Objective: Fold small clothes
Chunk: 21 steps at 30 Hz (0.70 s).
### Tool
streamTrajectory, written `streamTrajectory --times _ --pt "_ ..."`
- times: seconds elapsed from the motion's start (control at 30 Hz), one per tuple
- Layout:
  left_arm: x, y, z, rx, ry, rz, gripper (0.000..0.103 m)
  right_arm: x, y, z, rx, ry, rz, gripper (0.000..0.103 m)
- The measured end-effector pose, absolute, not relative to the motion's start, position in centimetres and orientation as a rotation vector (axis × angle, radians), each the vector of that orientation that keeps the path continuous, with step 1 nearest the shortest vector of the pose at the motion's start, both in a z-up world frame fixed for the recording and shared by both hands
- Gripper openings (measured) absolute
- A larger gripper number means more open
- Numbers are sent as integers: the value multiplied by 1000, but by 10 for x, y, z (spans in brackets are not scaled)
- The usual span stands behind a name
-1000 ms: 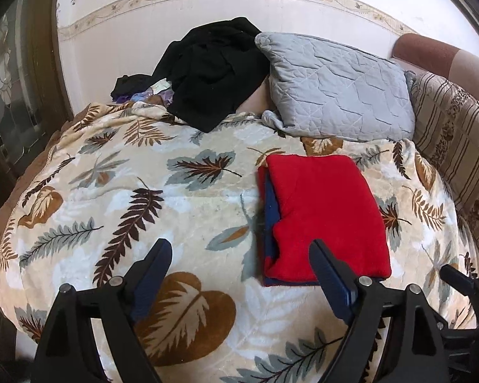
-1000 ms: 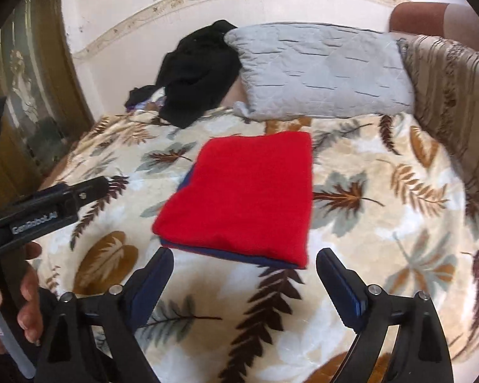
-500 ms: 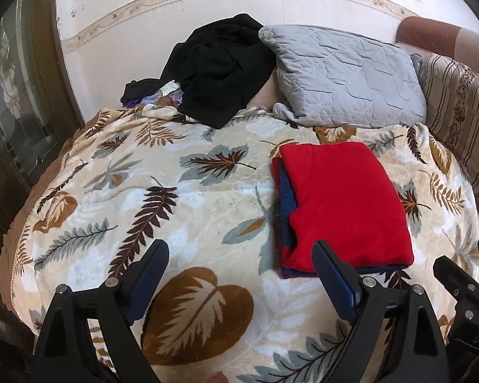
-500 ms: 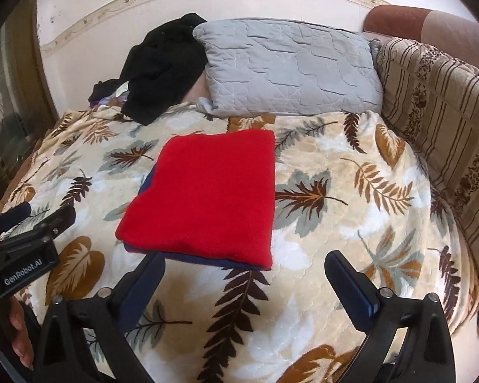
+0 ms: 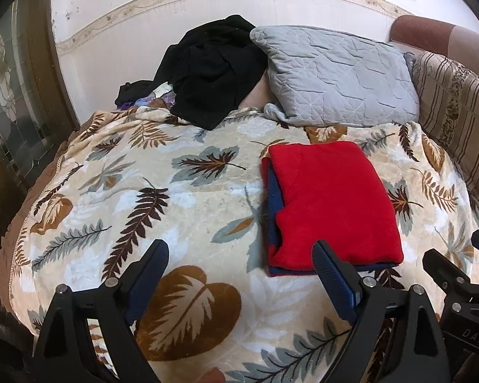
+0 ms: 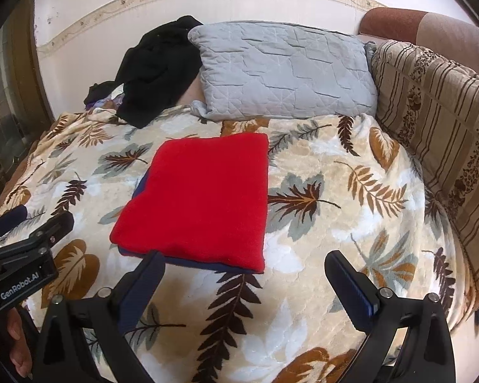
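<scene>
My left gripper (image 5: 239, 263) and right gripper (image 6: 244, 271) hang spread wide, holding nothing, above a folded red fleece garment (image 6: 198, 198) lying flat on the leaf-patterned blanket (image 6: 319, 223).

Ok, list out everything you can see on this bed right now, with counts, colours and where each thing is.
Folded red garment: one, red with navy layer showing beneath, mid-bed.
Leaf-print blanket: one, cream with brown and grey leaves, covering the bed.
Quilted pillow: one, grey, at the wall.
Black clothes pile: one heap, black, left of the pillow.
Striped cushion: one, beige-brown, right side.
Left claw: one, black with blue pads, open, near edge.
Right claw: one, black with blue pads, open, in front of the garment.
</scene>
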State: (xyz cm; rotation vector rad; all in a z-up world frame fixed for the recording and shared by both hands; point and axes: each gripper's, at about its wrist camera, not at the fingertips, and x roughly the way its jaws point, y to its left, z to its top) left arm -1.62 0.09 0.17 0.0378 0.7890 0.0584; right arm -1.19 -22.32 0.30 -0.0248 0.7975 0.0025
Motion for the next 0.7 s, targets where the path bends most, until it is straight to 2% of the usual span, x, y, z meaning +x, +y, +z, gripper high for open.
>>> streamTrajectory --times 0.7 --pt "-14 0 4 18 796 53 91 -13 -219 2 -42 795 11 102"
